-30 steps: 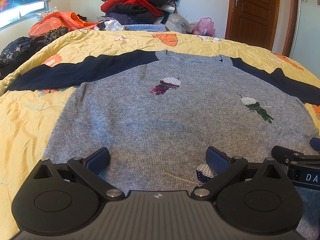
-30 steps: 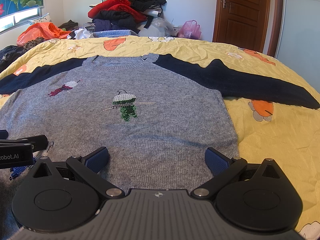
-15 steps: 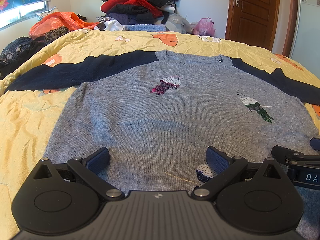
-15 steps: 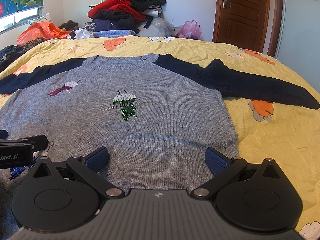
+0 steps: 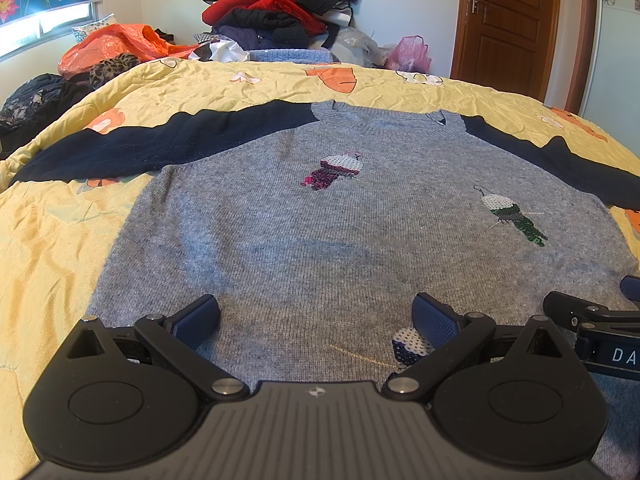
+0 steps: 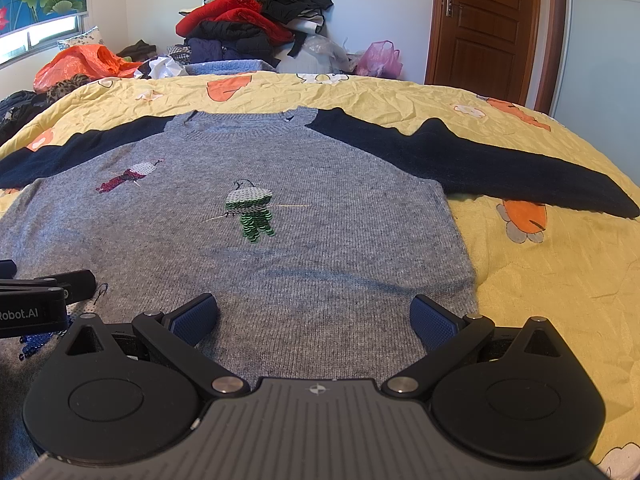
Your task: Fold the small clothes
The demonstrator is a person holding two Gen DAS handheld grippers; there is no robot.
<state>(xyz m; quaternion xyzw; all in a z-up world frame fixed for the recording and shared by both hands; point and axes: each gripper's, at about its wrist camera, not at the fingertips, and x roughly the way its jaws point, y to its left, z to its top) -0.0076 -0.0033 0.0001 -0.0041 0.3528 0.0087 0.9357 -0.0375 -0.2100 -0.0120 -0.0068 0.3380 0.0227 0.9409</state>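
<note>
Sweater (image 5: 340, 240) lies flat on the bed (image 5: 48, 248), sleeves spread, ready for folding; left gripper (image 5: 316, 316) and right gripper (image 6: 314, 314) hover released near its hem.

Bed (image 5: 48, 264) under my cameras, covered by wrinkled yellow quilt (image 6: 560, 280) with orange and white flower print. Grey sweater (image 5: 320, 232) lies flat on it, front up, neck far, hem near. Navy sleeves (image 6: 480, 164) spread out left and right over quilt. Far edge of bed: I see piled clothes (image 5: 280, 12), orange plastic bag (image 5: 112, 44), pink bag (image 6: 380, 58).
</note>
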